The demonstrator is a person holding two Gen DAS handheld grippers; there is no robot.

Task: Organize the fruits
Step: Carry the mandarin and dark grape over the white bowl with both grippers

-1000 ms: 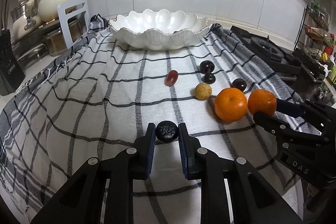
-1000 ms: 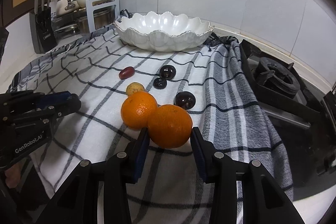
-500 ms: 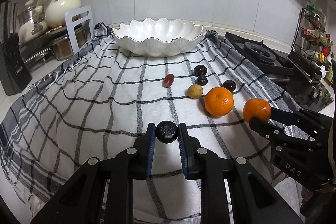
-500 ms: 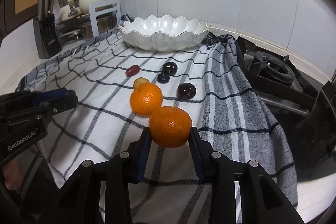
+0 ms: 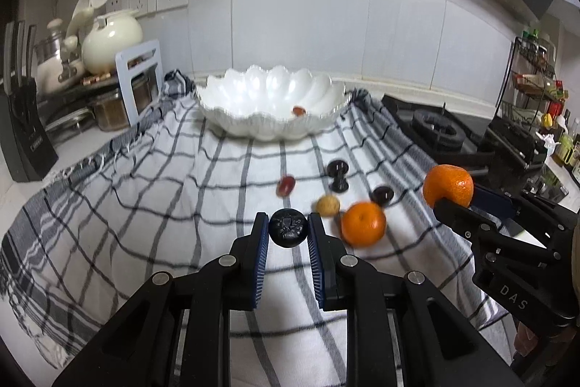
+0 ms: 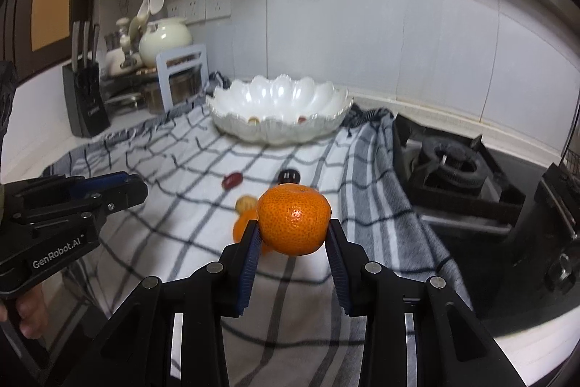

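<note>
My left gripper (image 5: 288,229) is shut on a small dark round fruit (image 5: 287,227) and holds it above the checked cloth (image 5: 145,205). My right gripper (image 6: 293,227) is shut on an orange (image 6: 294,219), also lifted; it shows in the left wrist view (image 5: 448,185). A white scalloped bowl (image 5: 272,129) stands at the far side with a small red fruit (image 5: 299,110) inside. On the cloth lie a second orange (image 5: 362,223), a yellowish fruit (image 5: 328,205), a red grape (image 5: 285,185) and dark plums (image 5: 338,167).
A gas stove (image 5: 438,129) lies to the right of the cloth. A knife block (image 5: 25,133), pots and a cream teapot (image 5: 108,38) stand at the left. A spice rack (image 5: 536,86) is at the far right. A tiled wall runs behind.
Both grippers have risen and pulled back from the cloth with their fruit. The right gripper's orange now sits well above the other orange.
</note>
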